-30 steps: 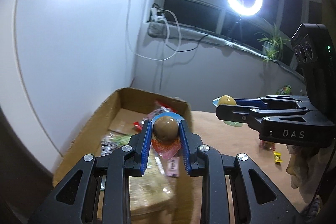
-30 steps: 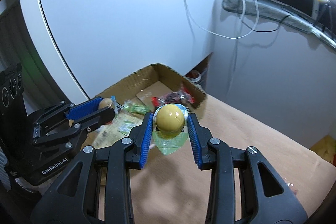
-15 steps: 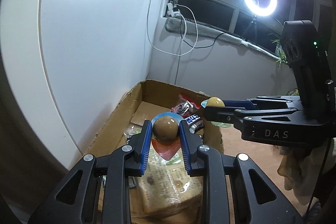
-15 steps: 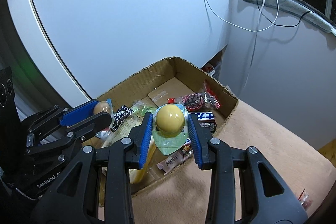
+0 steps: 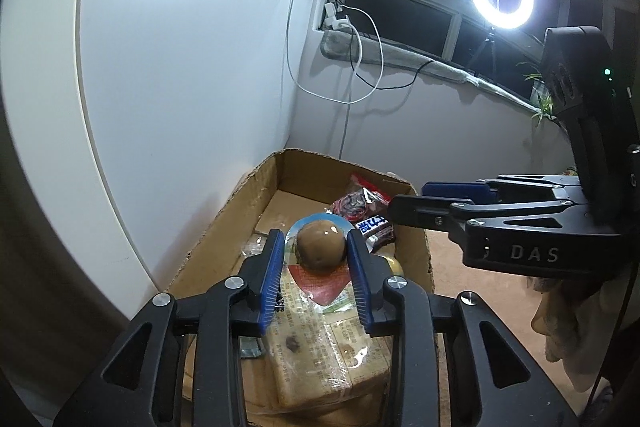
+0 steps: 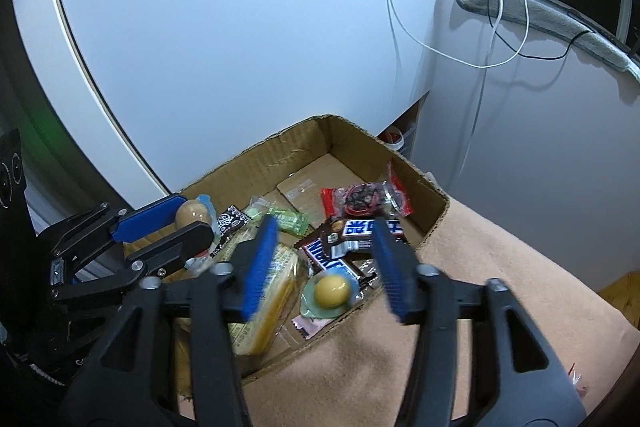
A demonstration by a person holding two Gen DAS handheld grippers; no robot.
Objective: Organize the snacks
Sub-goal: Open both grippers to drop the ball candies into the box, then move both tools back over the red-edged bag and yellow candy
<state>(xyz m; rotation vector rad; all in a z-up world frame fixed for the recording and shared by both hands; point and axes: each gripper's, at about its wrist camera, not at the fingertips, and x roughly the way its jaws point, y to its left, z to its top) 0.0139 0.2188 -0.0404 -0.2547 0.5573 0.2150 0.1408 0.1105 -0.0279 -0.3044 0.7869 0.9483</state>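
My left gripper is shut on a brown packaged egg and holds it above the open cardboard box. It also shows in the right wrist view, at the box's left side. My right gripper is open and empty above the box's near right part. A yellow packaged egg lies in the box below it, on the snack wrappers. The right gripper also shows in the left wrist view, side on, over the box's right wall.
The box holds chocolate bars, a red packet, a green packet and a large bread pack. It sits on a tan cloth-covered table against a white wall. Small candies lie at the table's right.
My right gripper opened and let go of the yellow egg, which dropped into the box. Both grippers moved further over the box. The left still holds the brown egg.
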